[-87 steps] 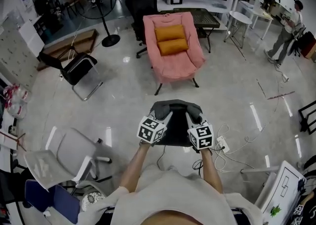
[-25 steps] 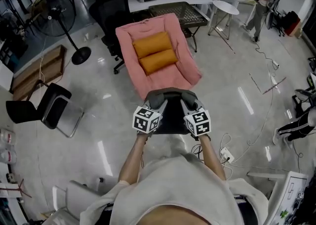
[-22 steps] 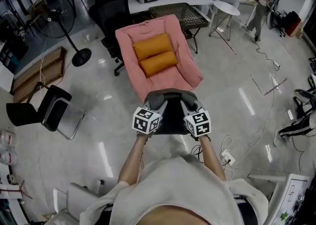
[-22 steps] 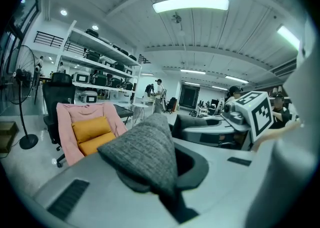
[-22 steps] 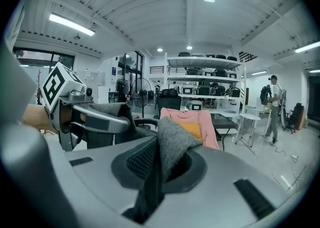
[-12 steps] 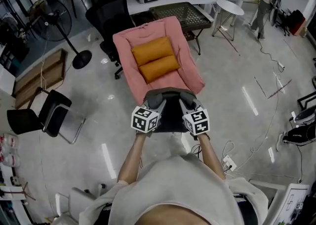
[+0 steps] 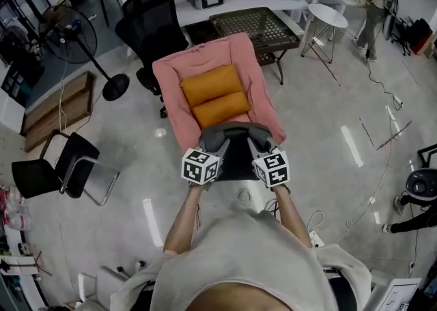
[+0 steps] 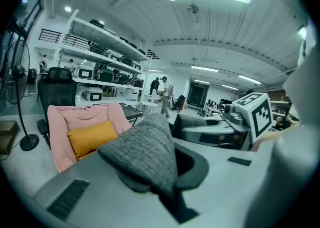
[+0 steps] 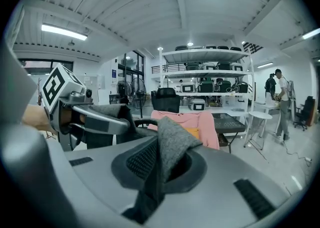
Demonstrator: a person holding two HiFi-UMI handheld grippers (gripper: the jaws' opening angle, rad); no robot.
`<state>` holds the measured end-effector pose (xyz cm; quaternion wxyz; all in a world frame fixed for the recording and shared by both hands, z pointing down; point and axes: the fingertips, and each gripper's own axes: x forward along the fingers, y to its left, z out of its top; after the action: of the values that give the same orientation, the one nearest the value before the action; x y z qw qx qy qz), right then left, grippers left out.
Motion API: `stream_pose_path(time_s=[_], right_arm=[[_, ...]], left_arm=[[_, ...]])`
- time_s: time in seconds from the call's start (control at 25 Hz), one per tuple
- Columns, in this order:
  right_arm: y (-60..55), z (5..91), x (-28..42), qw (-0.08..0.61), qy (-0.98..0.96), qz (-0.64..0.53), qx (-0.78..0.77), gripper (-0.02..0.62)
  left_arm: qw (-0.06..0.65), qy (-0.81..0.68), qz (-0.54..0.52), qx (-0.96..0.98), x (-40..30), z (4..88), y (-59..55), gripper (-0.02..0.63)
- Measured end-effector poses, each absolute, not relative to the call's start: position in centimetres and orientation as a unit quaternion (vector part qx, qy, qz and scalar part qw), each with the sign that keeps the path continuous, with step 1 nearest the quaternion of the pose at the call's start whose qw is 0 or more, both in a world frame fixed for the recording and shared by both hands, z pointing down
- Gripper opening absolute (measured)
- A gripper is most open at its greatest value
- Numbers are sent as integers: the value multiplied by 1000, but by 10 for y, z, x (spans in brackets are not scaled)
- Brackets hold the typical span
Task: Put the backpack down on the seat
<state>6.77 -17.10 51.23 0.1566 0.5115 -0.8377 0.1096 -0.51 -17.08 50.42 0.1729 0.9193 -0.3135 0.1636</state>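
Backpack (image 7: 236, 132) pinched, left gripper (image 7: 220, 144), right gripper (image 7: 253, 144) outstretched

No word, number or brand name can be read anywhere. The only printed marks are the black-and-white square patterns on the left gripper (image 7: 220, 144) and the right gripper (image 7: 256, 144). A small blue sign (image 9: 114, 73) on the far wall is too small to read.

Glossy grey floor (image 7: 321, 166), white shelving (image 7: 256, 0), black office chair (image 7: 151, 26), pedestal fan (image 7: 68, 29)
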Motion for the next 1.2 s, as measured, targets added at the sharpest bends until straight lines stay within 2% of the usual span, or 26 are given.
stream_pose_path(time_s=[0.64, 1.2], right_arm=[[-291, 526, 128, 150, -849, 125, 491, 28], [-322, 552, 122, 161, -849, 153, 480, 28]], left_arm=[[197, -327, 179, 907, 55, 521, -284, 17], [218, -325, 200, 898, 49, 544, -315, 17]])
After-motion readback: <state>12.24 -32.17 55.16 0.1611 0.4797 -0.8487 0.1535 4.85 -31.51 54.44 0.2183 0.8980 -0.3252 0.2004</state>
